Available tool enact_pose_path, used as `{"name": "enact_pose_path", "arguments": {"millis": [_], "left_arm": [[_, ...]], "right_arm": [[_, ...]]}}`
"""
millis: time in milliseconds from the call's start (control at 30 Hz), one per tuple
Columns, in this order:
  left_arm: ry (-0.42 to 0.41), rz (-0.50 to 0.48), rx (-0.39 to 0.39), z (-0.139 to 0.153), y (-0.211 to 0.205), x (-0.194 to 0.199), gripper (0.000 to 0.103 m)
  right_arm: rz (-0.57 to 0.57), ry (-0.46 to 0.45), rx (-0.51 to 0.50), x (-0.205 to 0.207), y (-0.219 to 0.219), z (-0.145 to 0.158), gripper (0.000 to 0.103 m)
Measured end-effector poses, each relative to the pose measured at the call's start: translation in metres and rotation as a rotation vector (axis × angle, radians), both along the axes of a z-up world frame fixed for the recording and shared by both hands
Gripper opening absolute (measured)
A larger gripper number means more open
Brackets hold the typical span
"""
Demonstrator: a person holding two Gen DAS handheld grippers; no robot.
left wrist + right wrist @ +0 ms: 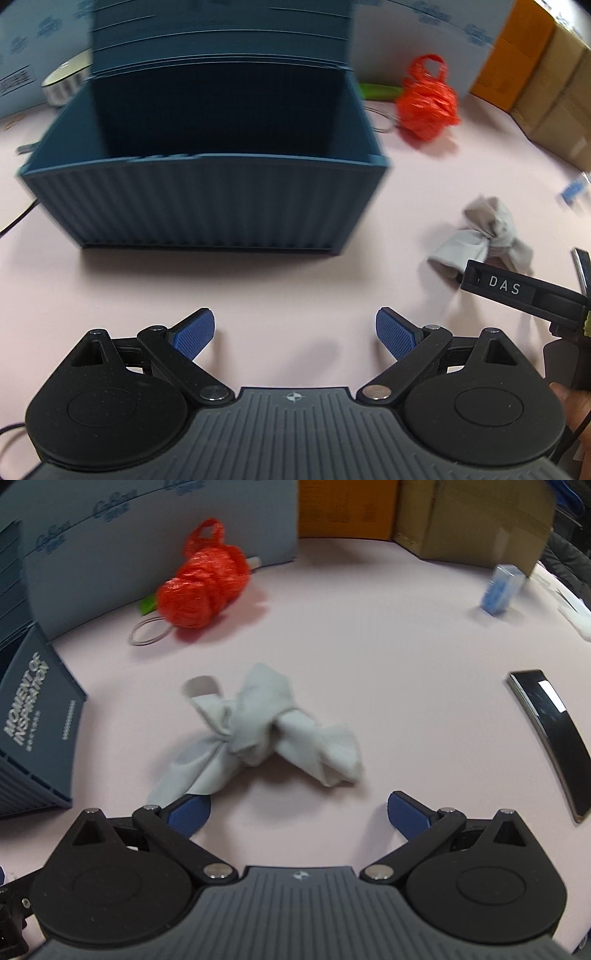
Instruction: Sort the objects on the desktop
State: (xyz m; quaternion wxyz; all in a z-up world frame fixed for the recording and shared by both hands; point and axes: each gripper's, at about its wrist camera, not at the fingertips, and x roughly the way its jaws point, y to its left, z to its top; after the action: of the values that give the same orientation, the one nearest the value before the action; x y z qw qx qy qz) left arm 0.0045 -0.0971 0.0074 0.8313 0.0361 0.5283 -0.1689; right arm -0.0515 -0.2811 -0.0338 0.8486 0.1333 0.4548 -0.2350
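Right gripper point(299, 808), jaws spread, is facing the knotted grey cloth point(266, 727); a loose tail could be slipping out. Left gripper point(294, 334) is hovering, jaws spread, empty.

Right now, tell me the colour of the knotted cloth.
Light grey; the knotted cloth shows best in the right wrist view.

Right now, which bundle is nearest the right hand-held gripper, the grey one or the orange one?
The knotted grey cloth, lying just ahead of the open right hand-held gripper. The orange plastic bag sits farther back by the blue board.
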Motion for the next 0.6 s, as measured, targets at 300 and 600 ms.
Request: {"name": "enact_pose_path", "arguments": {"millis": [300,600], "left_arm": [[0.016,0.038,0.005,-0.002,0.015,-0.002,0.094],[0.038,-0.059,0.002,-0.008,-0.024,-0.009,0.094]], "right_arm": [[0.074,-0.016,0.006,0.005,0.018,0.005,0.103],[0.005,-0.022,0.021,-0.016,-0.007,0.009,0.103]]}}
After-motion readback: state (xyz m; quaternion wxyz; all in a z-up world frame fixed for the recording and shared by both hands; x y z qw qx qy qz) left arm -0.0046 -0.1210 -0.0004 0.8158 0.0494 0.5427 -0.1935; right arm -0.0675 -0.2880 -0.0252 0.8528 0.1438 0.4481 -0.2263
